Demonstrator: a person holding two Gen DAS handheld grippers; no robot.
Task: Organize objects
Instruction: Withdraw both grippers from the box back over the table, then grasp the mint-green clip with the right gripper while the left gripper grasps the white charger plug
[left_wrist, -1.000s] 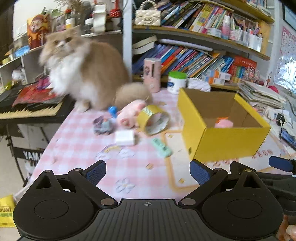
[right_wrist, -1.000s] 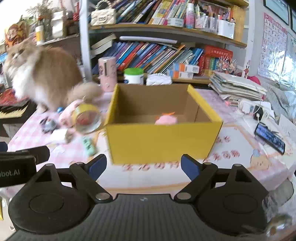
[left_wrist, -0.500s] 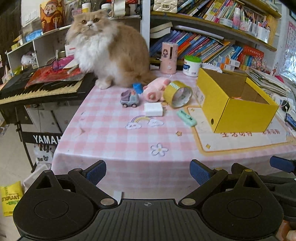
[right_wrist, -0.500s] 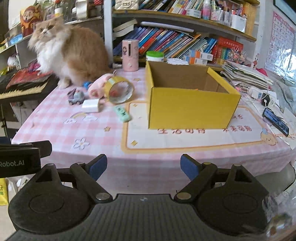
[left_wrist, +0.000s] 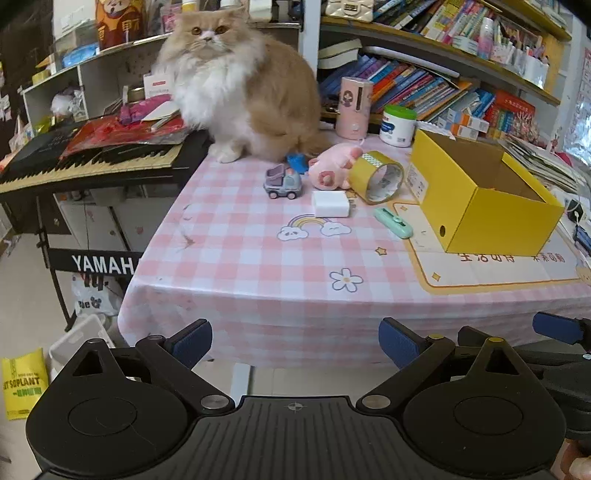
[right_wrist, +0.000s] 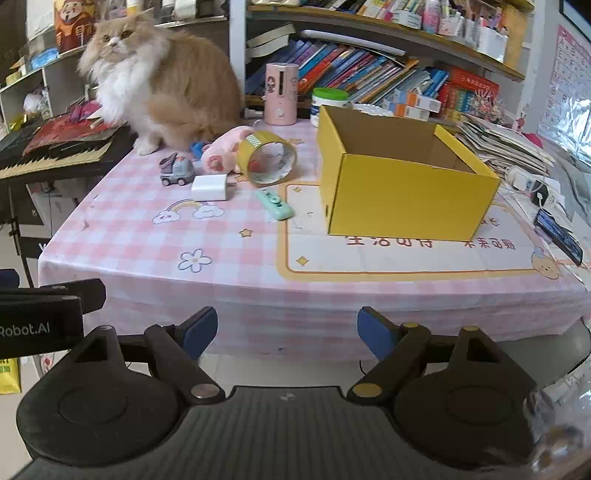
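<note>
Yellow cardboard box (right_wrist: 402, 199), open-topped, rectangular.

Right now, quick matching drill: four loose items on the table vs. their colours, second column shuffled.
Items:
1. toy truck
2. charger block
3. tape roll
4. plush toy

Colours:
A. white
B. pink
C. grey
D. yellow

Pairs: 1-C, 2-A, 3-D, 4-B
</note>
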